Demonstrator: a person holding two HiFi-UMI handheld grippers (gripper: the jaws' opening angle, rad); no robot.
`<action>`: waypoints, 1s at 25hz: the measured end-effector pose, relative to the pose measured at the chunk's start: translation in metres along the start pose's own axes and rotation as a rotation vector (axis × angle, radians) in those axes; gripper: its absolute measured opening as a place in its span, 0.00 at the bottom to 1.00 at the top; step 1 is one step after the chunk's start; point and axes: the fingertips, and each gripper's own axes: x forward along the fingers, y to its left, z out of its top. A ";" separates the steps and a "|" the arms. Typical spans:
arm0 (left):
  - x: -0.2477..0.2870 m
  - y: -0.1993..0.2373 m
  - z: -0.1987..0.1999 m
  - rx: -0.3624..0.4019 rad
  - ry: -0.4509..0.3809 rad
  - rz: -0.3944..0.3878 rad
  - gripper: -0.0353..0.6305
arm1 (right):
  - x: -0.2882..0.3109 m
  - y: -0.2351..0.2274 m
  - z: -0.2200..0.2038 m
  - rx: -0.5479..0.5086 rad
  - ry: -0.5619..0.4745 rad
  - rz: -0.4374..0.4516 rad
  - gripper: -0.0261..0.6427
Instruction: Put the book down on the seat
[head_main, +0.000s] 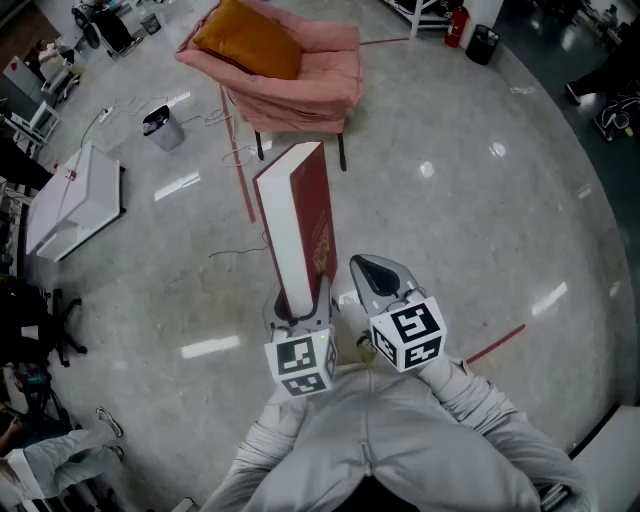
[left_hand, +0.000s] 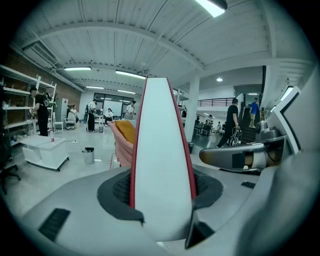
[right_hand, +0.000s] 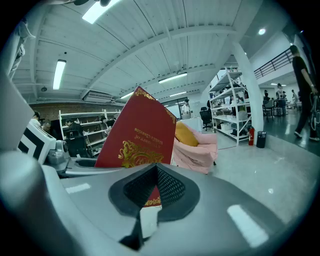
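Observation:
A red hardback book (head_main: 300, 225) with gold print stands upright, spine away from me, over the floor. My left gripper (head_main: 300, 305) is shut on its lower end. In the left gripper view the white page edge of the book (left_hand: 161, 170) fills the gap between the jaws. My right gripper (head_main: 378, 275) hovers just to the right of the book, shut and holding nothing. In the right gripper view the book's cover (right_hand: 137, 135) rises behind its closed jaws. The seat is a pink armchair (head_main: 300, 85) with an orange cushion (head_main: 245, 40), standing farther ahead.
A small bin (head_main: 163, 127) and a low white table (head_main: 70, 195) stand to the left on the grey floor. Red tape lines run across the floor. A fire extinguisher (head_main: 456, 25) and a black bin (head_main: 483, 43) stand far right. People walk in the background.

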 end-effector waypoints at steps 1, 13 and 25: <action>-0.008 -0.005 -0.004 0.004 0.007 -0.005 0.41 | -0.007 0.003 -0.005 0.000 0.001 0.003 0.04; -0.036 -0.019 -0.005 -0.001 -0.005 0.019 0.41 | -0.047 -0.002 -0.020 -0.003 0.003 0.004 0.04; -0.001 -0.016 0.009 -0.011 -0.007 0.024 0.41 | -0.029 -0.024 -0.010 -0.017 0.015 0.009 0.04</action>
